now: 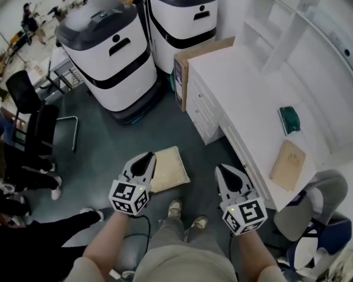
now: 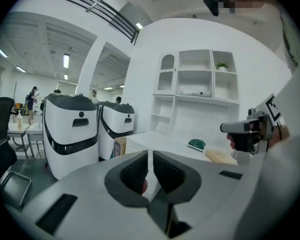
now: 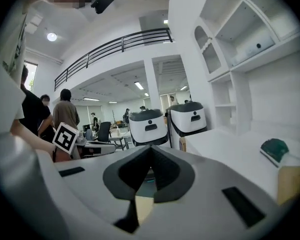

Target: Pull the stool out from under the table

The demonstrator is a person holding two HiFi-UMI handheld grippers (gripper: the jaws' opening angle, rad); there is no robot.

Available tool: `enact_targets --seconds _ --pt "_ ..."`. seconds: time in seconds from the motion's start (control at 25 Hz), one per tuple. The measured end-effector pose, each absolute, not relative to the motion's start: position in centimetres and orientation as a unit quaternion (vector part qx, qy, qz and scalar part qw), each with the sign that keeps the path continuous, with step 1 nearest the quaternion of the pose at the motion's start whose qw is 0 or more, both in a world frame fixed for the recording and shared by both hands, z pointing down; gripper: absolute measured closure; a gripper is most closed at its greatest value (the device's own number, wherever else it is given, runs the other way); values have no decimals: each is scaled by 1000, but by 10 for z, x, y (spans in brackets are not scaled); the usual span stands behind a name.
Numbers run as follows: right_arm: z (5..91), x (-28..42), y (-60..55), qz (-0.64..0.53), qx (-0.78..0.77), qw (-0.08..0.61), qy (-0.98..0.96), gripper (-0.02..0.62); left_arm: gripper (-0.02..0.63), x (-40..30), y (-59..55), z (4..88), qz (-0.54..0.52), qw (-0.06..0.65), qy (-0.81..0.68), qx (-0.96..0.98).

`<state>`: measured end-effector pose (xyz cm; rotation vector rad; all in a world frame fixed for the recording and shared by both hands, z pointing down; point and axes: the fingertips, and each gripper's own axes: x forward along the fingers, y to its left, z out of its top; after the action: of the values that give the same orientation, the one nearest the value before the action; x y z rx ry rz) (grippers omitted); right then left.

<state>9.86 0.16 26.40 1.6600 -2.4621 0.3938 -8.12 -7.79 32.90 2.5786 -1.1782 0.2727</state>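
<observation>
The stool (image 1: 169, 169), with a square beige seat, stands on the grey floor just left of the white table (image 1: 235, 81) and in front of my feet. My left gripper (image 1: 146, 160) hangs over the stool's left edge; its jaws are drawn together to a hairline slit with nothing in them (image 2: 150, 156). My right gripper (image 1: 226, 175) is held between the stool and the table's front edge, shut and empty (image 3: 150, 151). In the left gripper view, the right gripper (image 2: 252, 131) shows off to the right.
Two large white-and-black machines (image 1: 109, 51) (image 1: 179, 16) stand beyond the stool. A cardboard box (image 1: 185, 69) leans at the table's end. A green item (image 1: 289, 119) and a tan pad (image 1: 288, 164) lie on the table. Black chair (image 1: 32, 110) left, grey chair (image 1: 315, 210) right.
</observation>
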Motion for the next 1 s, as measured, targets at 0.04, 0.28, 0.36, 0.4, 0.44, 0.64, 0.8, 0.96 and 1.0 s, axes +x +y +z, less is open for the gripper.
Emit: enact_targets --seconds 0.04,0.28,0.36,0.4,0.44,0.64,0.8,0.96,1.0 --pt "253 103 8 119 561 76 -816 574 557 -74 -75 318 95 136 -400 901" --pt "199 138 43 74 597 79 -795 574 558 -19 -57 263 93 72 -340 933" --pt "183 151 58 67 609 71 -787 574 558 3 -47 247 87 61 -314 943" --pt "175 157 66 62 617 67 -782 574 558 13 -41 239 84 57 -302 948" --pt "167 163 73 59 625 61 -776 574 558 22 -36 232 81 54 -290 952" --pt "135 188 105 35 664 41 -746 574 558 61 -13 193 72 10 -259 963" --pt "121 207 131 25 686 29 -726 574 558 92 7 166 63 -14 -225 972" --pt "111 220 155 23 706 9 -708 574 558 114 27 156 60 -27 -192 979" --pt "109 222 159 22 709 4 -705 574 558 118 32 153 59 -29 -187 980"
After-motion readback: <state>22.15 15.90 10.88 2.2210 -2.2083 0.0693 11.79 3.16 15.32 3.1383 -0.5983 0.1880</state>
